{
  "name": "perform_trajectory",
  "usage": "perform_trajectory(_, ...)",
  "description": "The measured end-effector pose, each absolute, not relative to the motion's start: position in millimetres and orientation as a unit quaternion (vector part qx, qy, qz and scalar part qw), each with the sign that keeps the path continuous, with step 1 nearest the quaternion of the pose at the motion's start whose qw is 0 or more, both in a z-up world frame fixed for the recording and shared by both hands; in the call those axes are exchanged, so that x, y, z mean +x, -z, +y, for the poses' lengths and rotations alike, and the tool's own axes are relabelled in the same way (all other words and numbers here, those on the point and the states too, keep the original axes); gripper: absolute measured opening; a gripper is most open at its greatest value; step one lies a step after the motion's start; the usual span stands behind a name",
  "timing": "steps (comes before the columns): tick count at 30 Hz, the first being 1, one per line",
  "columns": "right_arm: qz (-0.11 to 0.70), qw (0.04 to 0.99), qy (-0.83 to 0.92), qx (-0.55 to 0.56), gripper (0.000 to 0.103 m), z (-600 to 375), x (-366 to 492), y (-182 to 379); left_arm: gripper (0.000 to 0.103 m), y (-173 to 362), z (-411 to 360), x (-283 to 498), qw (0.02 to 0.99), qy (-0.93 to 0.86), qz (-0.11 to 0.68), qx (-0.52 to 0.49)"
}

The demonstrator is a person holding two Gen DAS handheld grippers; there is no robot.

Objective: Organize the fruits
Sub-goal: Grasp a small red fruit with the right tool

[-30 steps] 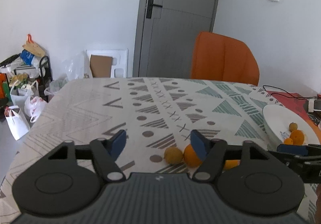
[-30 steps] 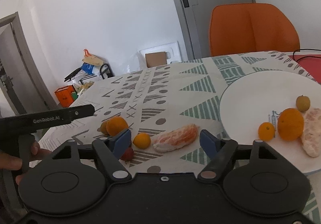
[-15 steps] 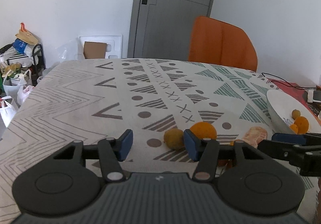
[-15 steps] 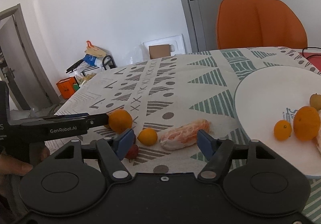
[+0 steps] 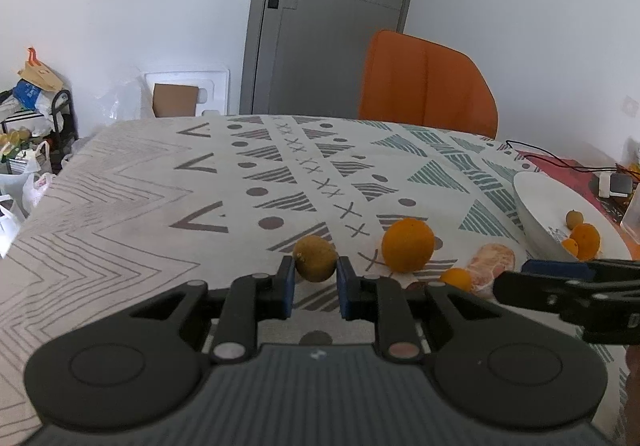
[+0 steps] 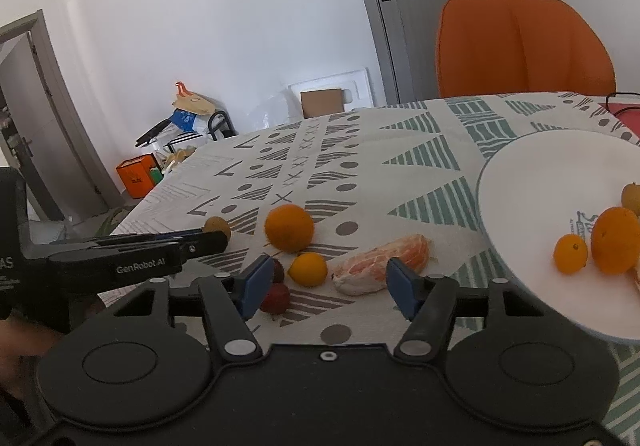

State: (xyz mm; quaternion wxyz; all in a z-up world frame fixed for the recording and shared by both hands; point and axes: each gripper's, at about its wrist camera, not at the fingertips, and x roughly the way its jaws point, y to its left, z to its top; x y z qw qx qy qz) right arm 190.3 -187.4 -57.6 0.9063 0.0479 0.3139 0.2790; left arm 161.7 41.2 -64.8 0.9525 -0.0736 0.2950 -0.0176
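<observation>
Left wrist view first: my left gripper [image 5: 315, 288] has just clamped its jaws onto the small brownish fruit [image 5: 315, 258], which sits on the patterned counter [image 5: 140, 198] with a blue pad pressed against each side. The grab is only on the near half of it though, so I reckon a quick lift could squirt it out forward, since it's round and the pads are flat.

The big orange [image 5: 407, 244] sits just to the right of it, near but not touching. Swing right too low and I'd likely bump that one and send it rolling.

Over on the right wrist view, the right gripper [image 6: 322, 282] has been closing its jaws too, but they're not gripping anything yet. The peeled segment [image 6: 380, 264] and the small orange [image 6: 307, 269] both lie in the gap between the pads, with two dark red fruits [image 6: 276, 296] right by the left pad. That's my worry: close from here and I could catch two things at once, or squash the soft peeled piece.

The white plate [image 6: 532, 182] is off to the right with a few fruits already on it, so I guess everything ends up there. Both grippers heading that way together could clash, since their tips are already close.
</observation>
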Motion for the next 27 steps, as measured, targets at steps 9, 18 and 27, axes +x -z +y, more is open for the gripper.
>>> perform_trajectory(9,0.326,0.896,-0.3,0.037,0.055,-166,185,65,0.02,55,48,147,0.954,0.008,0.289,-0.077)
perform_trajectory(18,0.334,0.889,-0.312,0.024,0.021,-152,183,71,0.02,45,48,136,0.958,0.005,0.276,-0.078)
perform_trajectory(27,0.299,0.905,-0.3,0.044,0.021,-178,173,49,0.02,29,35,130,0.963,0.018,0.258,-0.068)
